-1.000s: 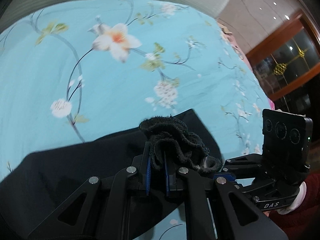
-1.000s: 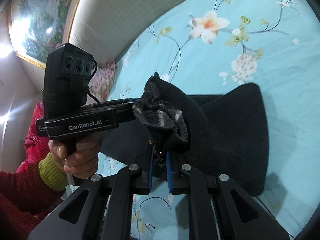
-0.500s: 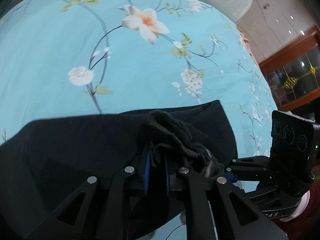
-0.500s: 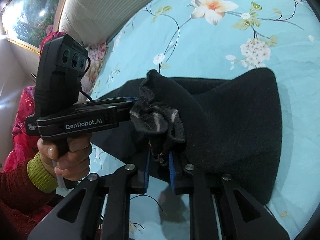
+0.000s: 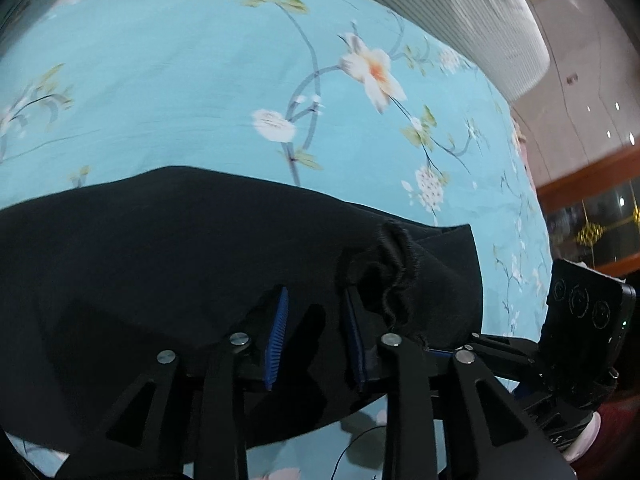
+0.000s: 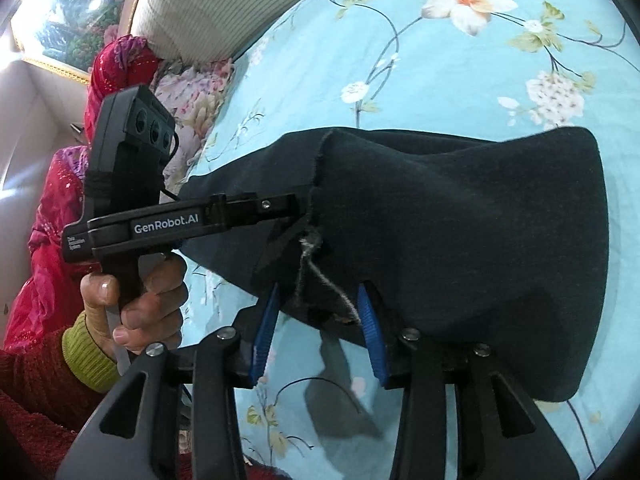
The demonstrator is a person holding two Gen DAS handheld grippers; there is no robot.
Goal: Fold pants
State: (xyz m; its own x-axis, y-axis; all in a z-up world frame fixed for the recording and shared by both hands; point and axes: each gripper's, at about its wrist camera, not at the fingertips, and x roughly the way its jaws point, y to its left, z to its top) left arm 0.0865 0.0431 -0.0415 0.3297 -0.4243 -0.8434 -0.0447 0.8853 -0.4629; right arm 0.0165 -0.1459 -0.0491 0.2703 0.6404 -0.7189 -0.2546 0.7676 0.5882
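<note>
Both of my hand-held grippers stand with their blue pads spread apart: the left hand-held gripper [image 5: 314, 334] and the right hand-held gripper [image 6: 318, 330] each have black cloth lying loose between the jaws, pinched by neither. The black pants [image 6: 460, 240] lie on the bed [image 5: 200, 80], on its turquoise flowered sheet, doubled over into a short, broad bundle. From the left wrist view a ruffled hem edge [image 5: 394, 276] sits bunched just beside my right pad, and from the right wrist view a frayed thread [image 6: 320, 276] trails off the raw edge between the jaws. I judge that I am at the letting-go point of a fold: the carried edge has been laid down on the lower layer and the jaws are parted to free it. The next move, as I read it, calls for drawing both tools straight back without snagging the ruffle or the thread, then smoothing the bunched corner or taking a fresh grip for another fold. Whether the layers line up underneath I cannot tell.
</note>
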